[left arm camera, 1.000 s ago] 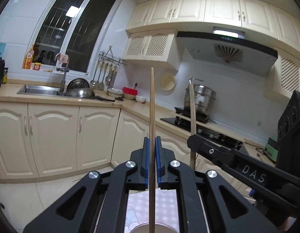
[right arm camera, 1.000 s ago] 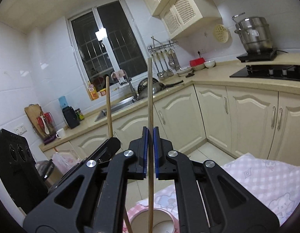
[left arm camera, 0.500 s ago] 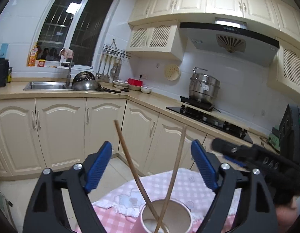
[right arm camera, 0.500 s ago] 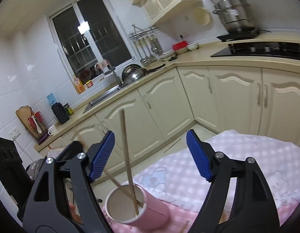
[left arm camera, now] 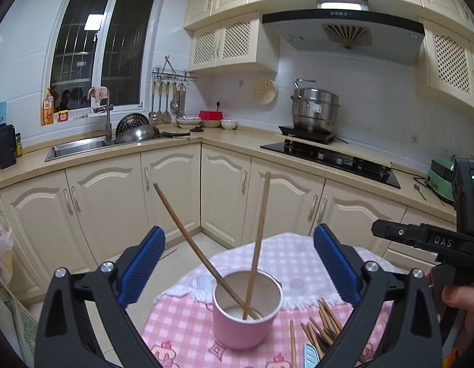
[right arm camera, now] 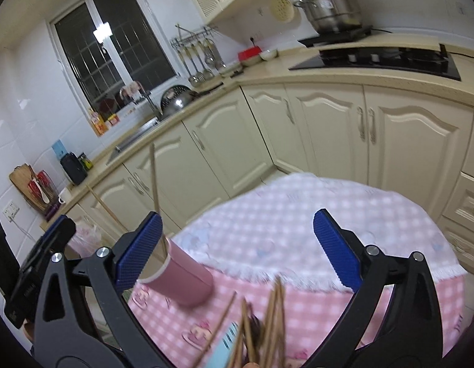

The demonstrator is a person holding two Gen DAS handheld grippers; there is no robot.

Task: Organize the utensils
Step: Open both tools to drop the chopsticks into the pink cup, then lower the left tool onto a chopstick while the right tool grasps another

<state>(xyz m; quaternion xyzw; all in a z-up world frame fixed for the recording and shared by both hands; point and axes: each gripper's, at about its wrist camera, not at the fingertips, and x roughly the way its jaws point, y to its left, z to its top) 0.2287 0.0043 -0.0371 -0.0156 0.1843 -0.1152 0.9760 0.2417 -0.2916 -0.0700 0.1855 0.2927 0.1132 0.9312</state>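
Observation:
A pink cup (left arm camera: pixel 246 322) stands on the pink checked tablecloth (left arm camera: pixel 181 322). Two wooden chopsticks lean inside it, one to the left (left arm camera: pixel 190 242) and one nearly upright (left arm camera: pixel 260 230). My left gripper (left arm camera: pixel 238 233) is behind and above the cup, its jaws opening with nothing pressed between the pads. My right gripper (right arm camera: pixel 237 217) has its jaws opening too, over the cloth (right arm camera: pixel 298 230), with the cup (right arm camera: pixel 181 282) by its left finger. Beneath it lies a blurred pile of loose chopsticks (right arm camera: pixel 267 322), the same chopstick pile (left arm camera: pixel 325 328) sitting right of the cup.
A light blue item (left arm camera: pixel 309 354) lies beside the pile. Cream cabinets, a sink (left arm camera: pixel 77 150) and a hob (left arm camera: pixel 329 156) with a steel pot (left arm camera: pixel 315 107) run behind the table. A hand (left arm camera: pixel 460 300) holds the right gripper's body (left arm camera: pixel 421 239) at the right edge.
Both grippers were shut on upright chopsticks; they opened and the sticks dropped into the cup. Both pulled back, and the right view swung towards the loose pile.

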